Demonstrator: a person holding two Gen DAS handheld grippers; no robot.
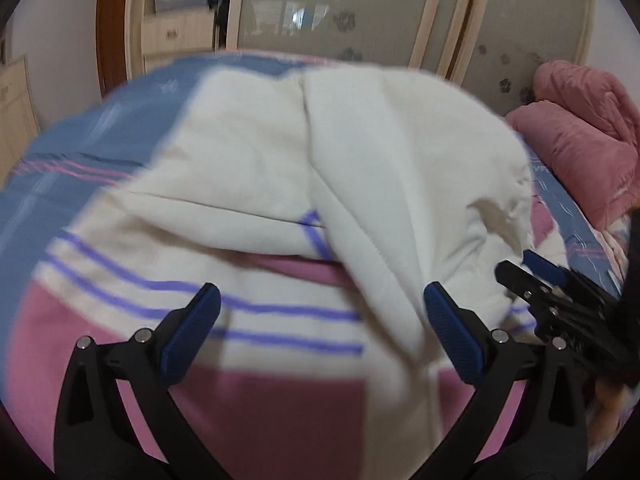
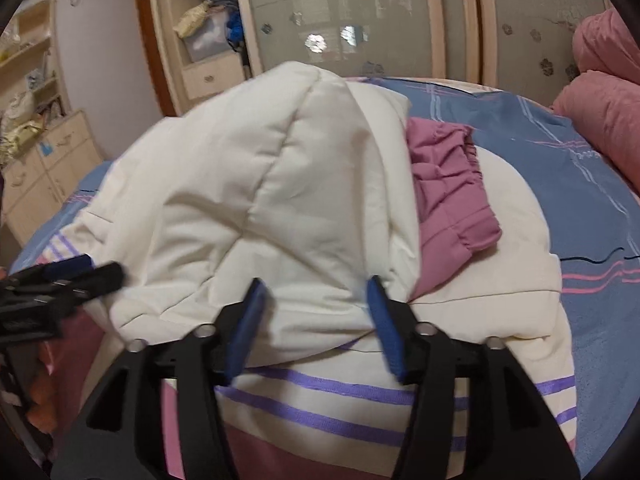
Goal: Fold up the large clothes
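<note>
The left gripper has its blue-padded fingers spread wide, nothing between them. The right gripper also stands parted, its pads flanking but not pinching the padded cream jacket with purple stripes and mauve panels, which lies just ahead on the blue plaid bedsheet. Beyond stands a frosted-door wardrobe.

Beyond your jaws, a blue sheet with pink stripes is covering the bed. To the far right of them, a pink quilt is lying bunched up. Straight ahead, frosted wardrobe doors are standing, and cream drawers are sitting off left.
</note>
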